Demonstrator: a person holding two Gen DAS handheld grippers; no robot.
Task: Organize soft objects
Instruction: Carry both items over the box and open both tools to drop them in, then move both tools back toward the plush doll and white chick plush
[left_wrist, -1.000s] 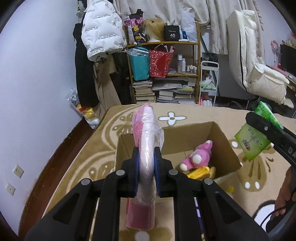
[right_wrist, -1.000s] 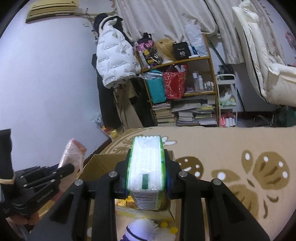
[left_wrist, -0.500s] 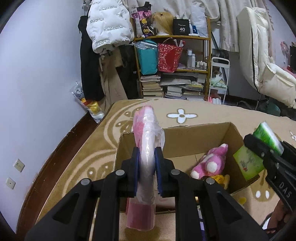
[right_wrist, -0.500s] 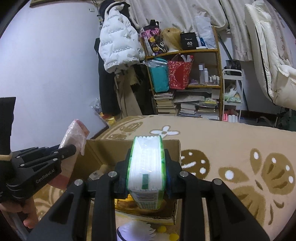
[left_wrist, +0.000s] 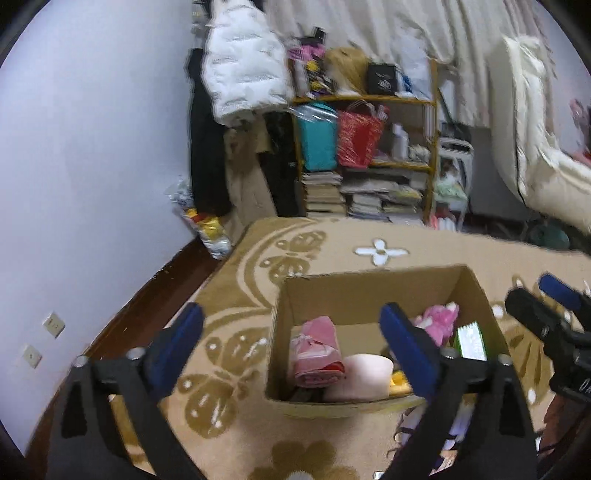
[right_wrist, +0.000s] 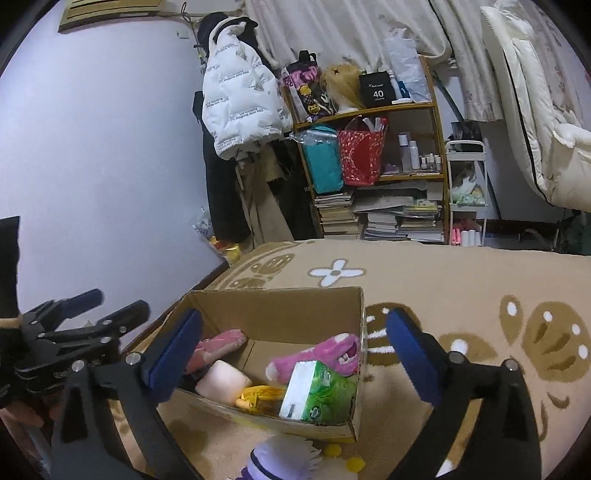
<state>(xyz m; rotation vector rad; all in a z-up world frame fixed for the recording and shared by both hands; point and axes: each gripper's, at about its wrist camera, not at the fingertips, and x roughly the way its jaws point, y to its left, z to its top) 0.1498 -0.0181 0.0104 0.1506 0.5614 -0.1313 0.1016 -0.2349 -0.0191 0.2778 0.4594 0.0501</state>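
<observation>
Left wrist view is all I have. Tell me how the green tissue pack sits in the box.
Observer: The green tissue pack lies tilted in the near right corner of the cardboard box, in front of the pink plush.
Operator: Report the right claw.
Observer: The right claw is wide open and holds nothing.
Operator: Check the carpet by the box.
Observer: A purple-and-white plush lies on the carpet just outside the box's near wall.

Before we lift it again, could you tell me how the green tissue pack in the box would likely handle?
The green tissue pack looks like a soft film-wrapped block, so it probably squashes under the fingers. Its glossy wrap may be slightly slippery. It leans tilted on the pink plush, so a nudge would likely tip it.
</observation>
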